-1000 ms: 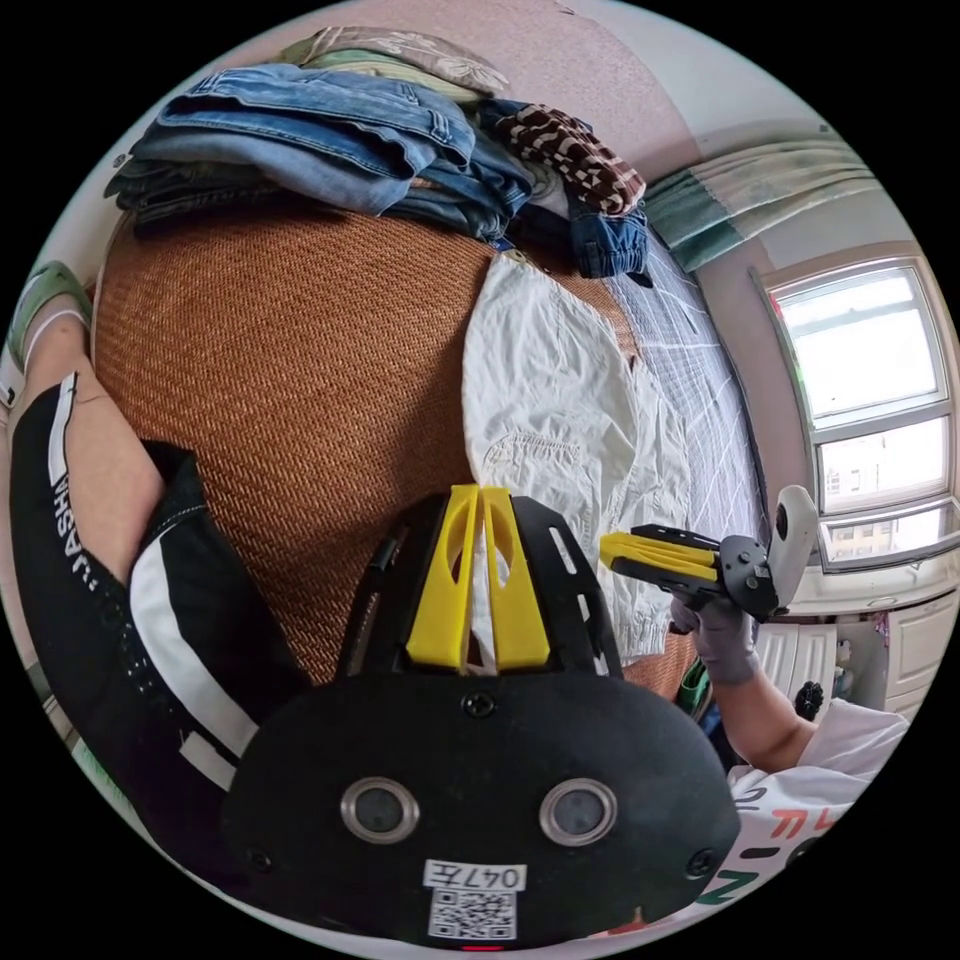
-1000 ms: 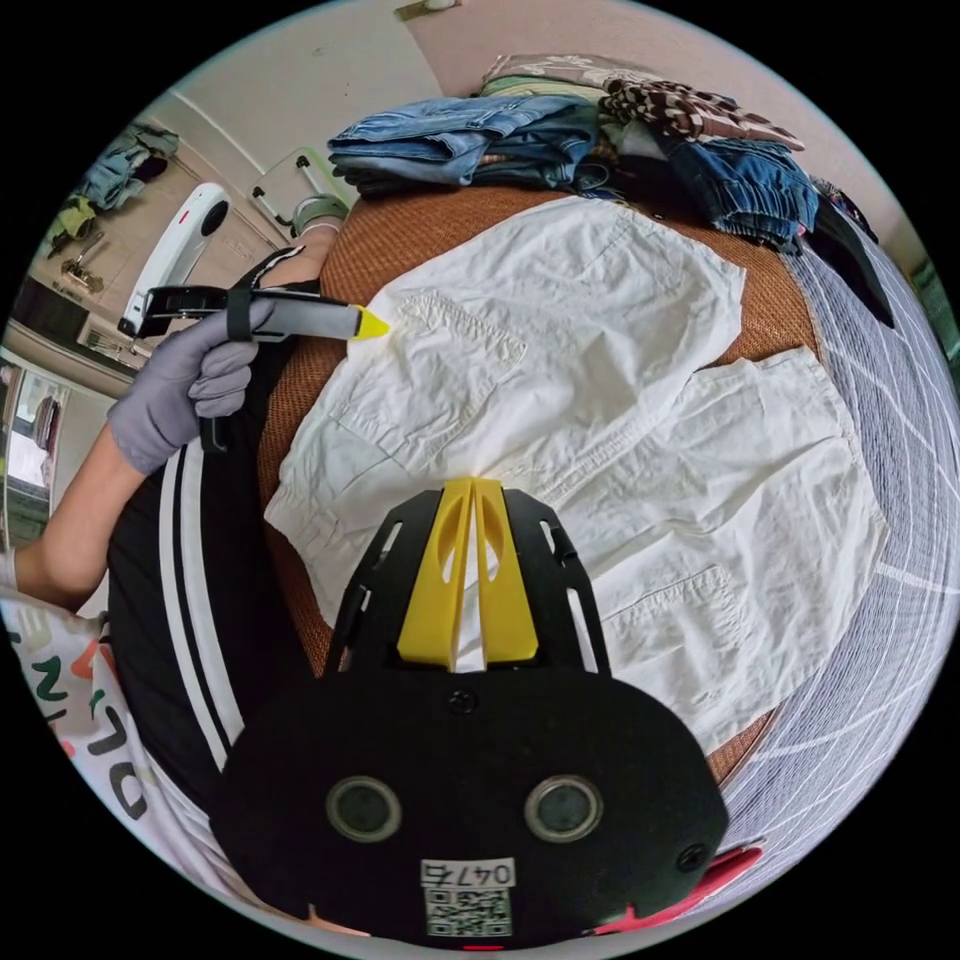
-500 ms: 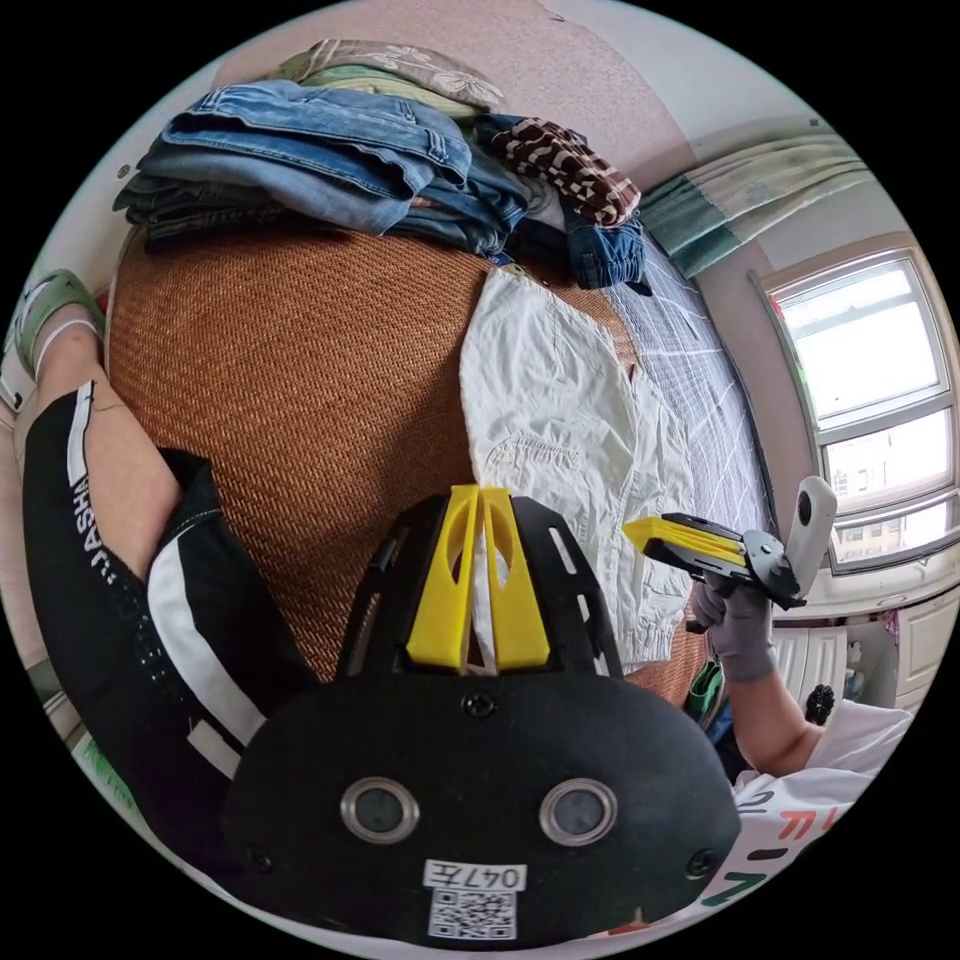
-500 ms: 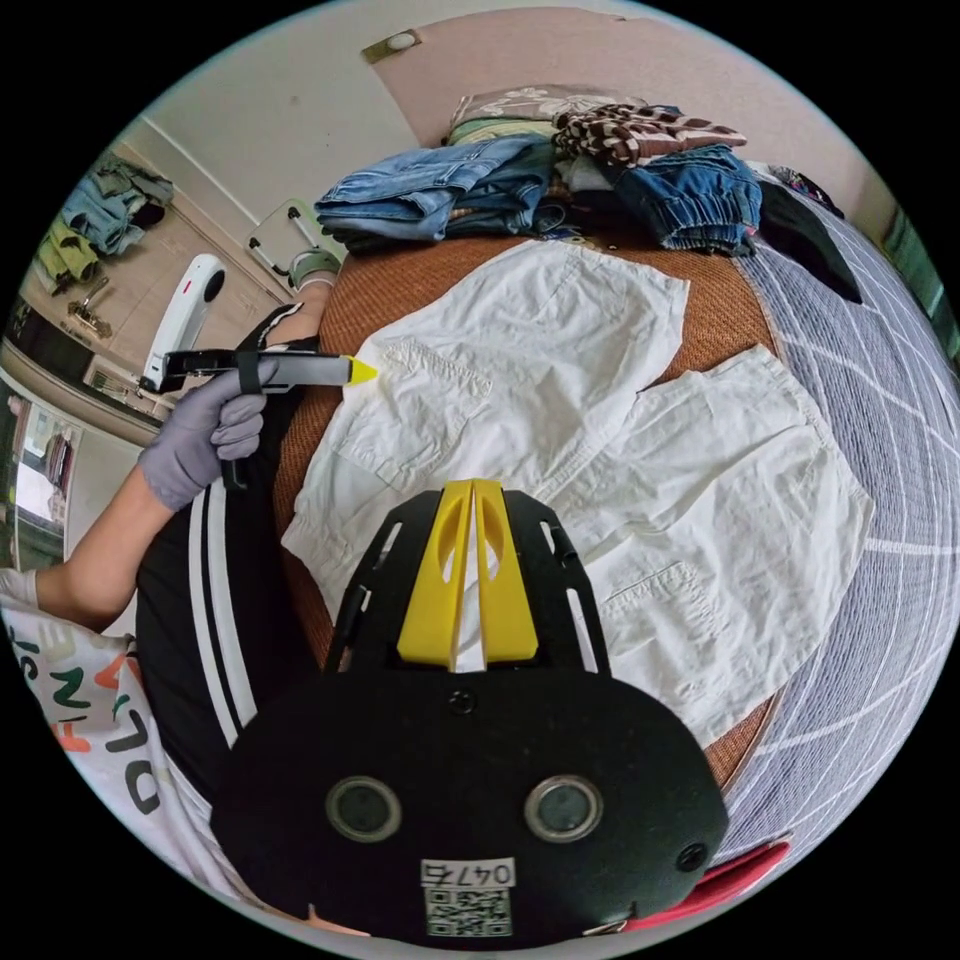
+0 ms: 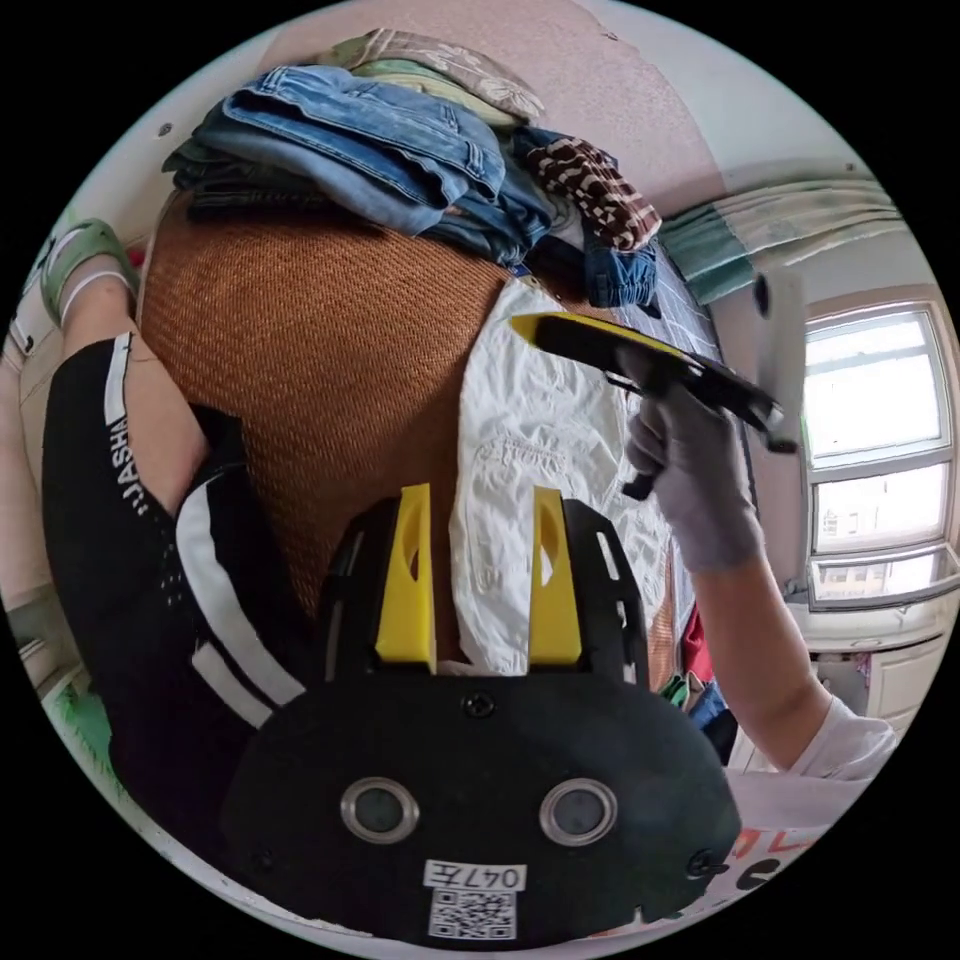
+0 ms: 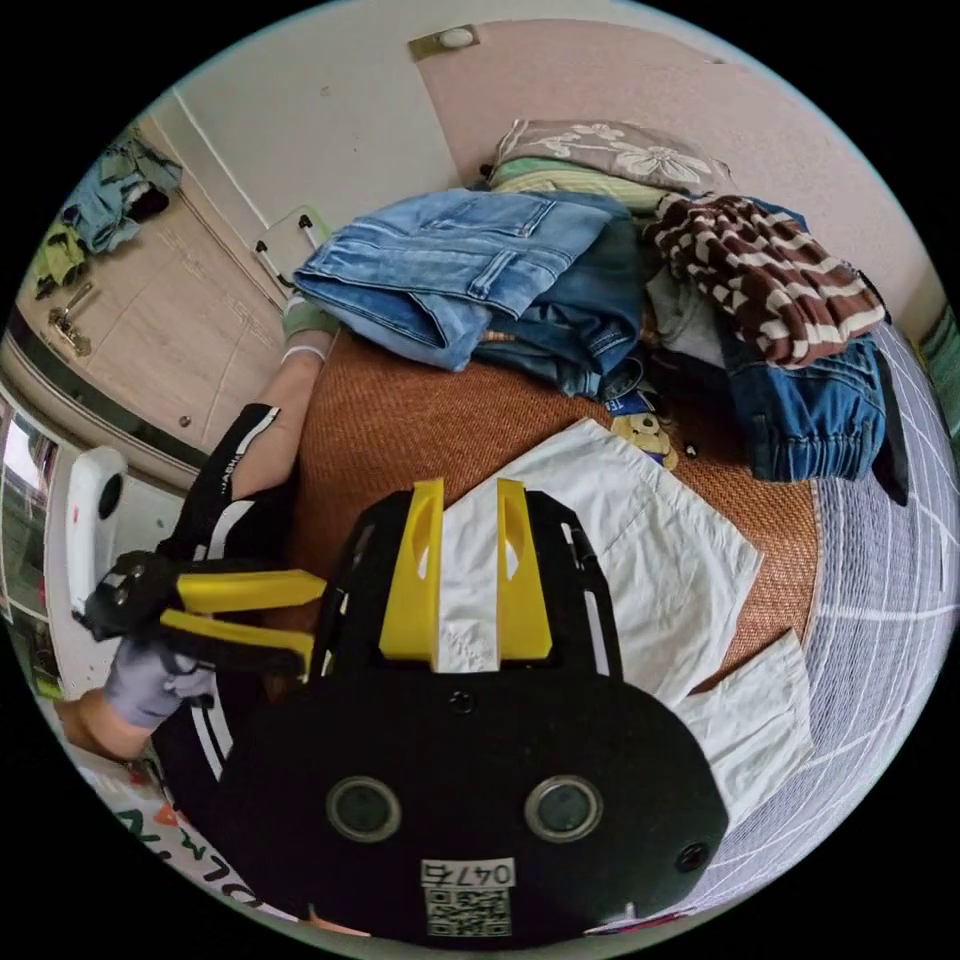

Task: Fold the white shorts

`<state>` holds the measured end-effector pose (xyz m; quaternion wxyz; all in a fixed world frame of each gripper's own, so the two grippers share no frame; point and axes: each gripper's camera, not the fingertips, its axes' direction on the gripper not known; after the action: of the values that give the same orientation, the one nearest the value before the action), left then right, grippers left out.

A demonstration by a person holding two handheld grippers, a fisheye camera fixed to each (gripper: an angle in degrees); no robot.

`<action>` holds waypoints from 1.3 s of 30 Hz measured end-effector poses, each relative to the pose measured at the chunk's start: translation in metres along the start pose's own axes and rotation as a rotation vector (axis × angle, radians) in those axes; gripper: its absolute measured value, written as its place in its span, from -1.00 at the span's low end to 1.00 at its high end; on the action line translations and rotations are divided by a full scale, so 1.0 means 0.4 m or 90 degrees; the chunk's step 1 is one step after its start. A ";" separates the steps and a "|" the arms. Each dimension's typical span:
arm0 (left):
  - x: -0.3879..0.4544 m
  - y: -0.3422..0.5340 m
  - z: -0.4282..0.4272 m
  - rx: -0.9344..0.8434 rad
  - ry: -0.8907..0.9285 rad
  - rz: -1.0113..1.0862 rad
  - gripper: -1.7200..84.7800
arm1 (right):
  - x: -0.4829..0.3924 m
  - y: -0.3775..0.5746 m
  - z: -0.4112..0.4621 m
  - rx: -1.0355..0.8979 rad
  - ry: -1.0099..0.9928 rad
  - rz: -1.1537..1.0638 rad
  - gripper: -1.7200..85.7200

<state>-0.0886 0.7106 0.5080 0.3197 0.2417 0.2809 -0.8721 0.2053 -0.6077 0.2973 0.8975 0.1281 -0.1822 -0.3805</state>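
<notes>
The white shorts (image 5: 520, 450) lie flat on a woven orange-brown mat (image 5: 330, 330); one leg (image 6: 650, 560) reaches toward the clothes pile. My left gripper (image 5: 481, 492) is open at the near edge of the shorts, with white cloth showing in the gap between its jaws. It shows again low on the left as the left gripper (image 6: 300, 620), jaws apart. My right gripper (image 6: 468, 487) is open over the shorts, with fabric in view between its fingers. A gloved hand (image 5: 690, 470) holds this right gripper (image 5: 530, 328) above the far part of the shorts.
A pile of folded jeans (image 6: 470, 270), a brown checked garment (image 6: 770, 270) and other clothes sits at the mat's far end. A grey checked sheet (image 6: 880, 600) covers the bed beside the mat. A person's leg in black striped shorts (image 5: 150, 560) rests on the left. A window (image 5: 870, 440) is on the right.
Both grippers were shut and now stand open. The right gripper has swung from beside the shorts' near edge to over them, toward the clothes pile.
</notes>
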 end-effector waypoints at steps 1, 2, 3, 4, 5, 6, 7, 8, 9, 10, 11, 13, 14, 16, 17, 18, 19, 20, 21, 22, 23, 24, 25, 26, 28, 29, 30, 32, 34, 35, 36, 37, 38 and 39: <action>0.033 0.011 -0.008 -0.014 -0.015 0.006 -0.63 | -0.004 -0.010 0.037 -0.023 0.011 0.001 -0.86; 0.065 0.022 -0.010 -0.024 -0.023 0.014 -0.62 | -0.010 -0.014 0.072 -0.049 0.029 0.000 -0.86; 0.080 0.027 -0.007 -0.030 -0.025 0.017 -0.62 | -0.013 -0.013 0.086 -0.057 0.040 -0.003 -0.87; 0.103 0.032 0.004 -0.047 -0.024 0.012 -0.62 | -0.021 -0.004 0.094 -0.045 0.078 -0.008 -0.91; 0.119 0.030 0.023 -0.073 -0.009 0.003 -0.62 | -0.028 0.008 0.093 -0.031 0.103 -0.024 -0.93; 0.126 0.027 0.034 -0.085 -0.004 -0.001 -0.62 | -0.028 0.012 0.093 -0.032 0.103 -0.030 -0.94; 0.138 0.018 0.055 -0.108 -0.014 -0.010 -0.62 | -0.023 0.022 0.090 -0.033 0.098 -0.037 -0.95; 0.146 0.007 0.076 -0.131 -0.029 -0.021 -0.61 | -0.012 0.032 0.081 -0.030 0.086 -0.039 -0.96; 0.150 0.001 0.086 -0.144 -0.030 -0.028 -0.61 | -0.004 0.038 0.074 -0.027 0.078 -0.036 -0.96; 0.158 -0.008 0.096 -0.153 -0.026 -0.035 -0.61 | 0.013 0.049 0.055 -0.014 0.066 -0.029 -0.97; 0.172 -0.014 0.096 -0.155 -0.025 -0.039 -0.62 | 0.030 0.061 0.029 0.004 0.063 -0.020 -0.97; 0.199 -0.018 0.097 -0.154 -0.026 -0.035 -0.63 | 0.053 0.080 -0.015 0.038 0.056 -0.016 -0.97; 0.221 -0.019 0.098 -0.152 -0.030 -0.031 -0.64 | 0.068 0.094 -0.047 0.064 0.044 -0.015 -0.97; 0.257 -0.023 0.101 -0.155 -0.036 -0.021 -0.65 | 0.090 0.116 -0.095 0.106 0.011 -0.014 -0.97; 0.285 -0.027 0.102 -0.158 -0.037 -0.009 -0.66 | 0.105 0.130 -0.123 0.129 -0.017 -0.013 -0.97; 0.299 -0.028 0.104 -0.162 -0.025 0.002 -0.72 | 0.112 0.138 -0.137 0.139 -0.030 -0.013 -0.97; 0.329 -0.029 0.103 -0.164 -0.005 0.022 -0.82 | 0.126 0.155 -0.162 0.154 -0.054 -0.013 -0.97; 0.365 -0.028 0.095 -0.158 0.012 0.047 -0.86 | 0.141 0.178 -0.190 0.168 -0.072 -0.018 -0.97; 0.388 -0.026 0.086 -0.150 0.013 0.064 -0.88 | 0.149 0.192 -0.207 0.178 -0.078 -0.021 -0.97; 0.442 -0.021 0.065 -0.135 -0.003 0.102 -0.90 | 0.167 0.230 -0.245 0.204 -0.085 -0.027 -0.97; 0.507 -0.013 0.045 -0.128 -0.031 0.151 -0.91 | 0.193 0.276 -0.287 0.232 -0.088 -0.031 -0.97; 0.543 -0.008 0.036 -0.126 -0.045 0.178 -0.91 | 0.208 0.302 -0.309 0.245 -0.090 -0.032 -0.97; 0.619 0.006 0.022 -0.123 -0.067 0.236 -0.91 | 0.241 0.361 -0.351 0.268 -0.093 -0.035 -0.97; 0.696 0.022 0.016 -0.122 -0.084 0.292 -0.91 | 0.278 0.430 -0.391 0.292 -0.093 -0.035 -0.97; 0.808 0.047 0.025 -0.118 -0.113 0.363 -0.90 | 0.343 0.543 -0.436 0.318 -0.083 -0.011 -0.97; 0.876 0.061 0.044 -0.119 -0.126 0.400 -0.89 | 0.390 0.619 -0.450 0.321 -0.074 0.022 -0.97; 0.907 0.068 0.057 -0.121 -0.128 0.416 -0.88 | 0.415 0.656 -0.452 0.318 -0.069 0.043 -0.97; 1.011 0.096 0.136 -0.149 -0.085 0.461 -0.85 | 0.511 0.800 -0.433 0.288 -0.048 0.150 -0.98; 1.066 0.119 0.214 -0.208 -0.014 0.473 -0.81 | 0.571 0.896 -0.399 0.253 -0.034 0.234 -0.98; 1.092 0.135 0.264 -0.249 0.036 0.474 -0.77 | 0.602 0.954 -0.375 0.233 -0.017 0.290 -0.97; 1.101 0.144 0.286 -0.268 0.056 0.470 -0.75 | 0.615 0.980 -0.363 0.224 -0.008 0.315 -0.96; 1.113 0.161 0.323 -0.306 0.085 0.465 -0.71 | 0.635 1.028 -0.342 0.208 0.012 0.366 -0.93; 1.120 0.176 0.342 -0.339 0.107 0.474 -0.69 | 0.649 1.069 -0.326 0.196 0.022 0.413 -0.90; 1.122 0.178 0.342 -0.346 0.112 0.477 -0.68 | 0.652 1.086 -0.321 0.195 0.021 0.430 -0.89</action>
<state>-0.3768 0.3877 0.3135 0.6392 0.3071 0.4182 -0.5676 0.7044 -0.4920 0.4016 0.9459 0.1997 -0.2541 -0.0294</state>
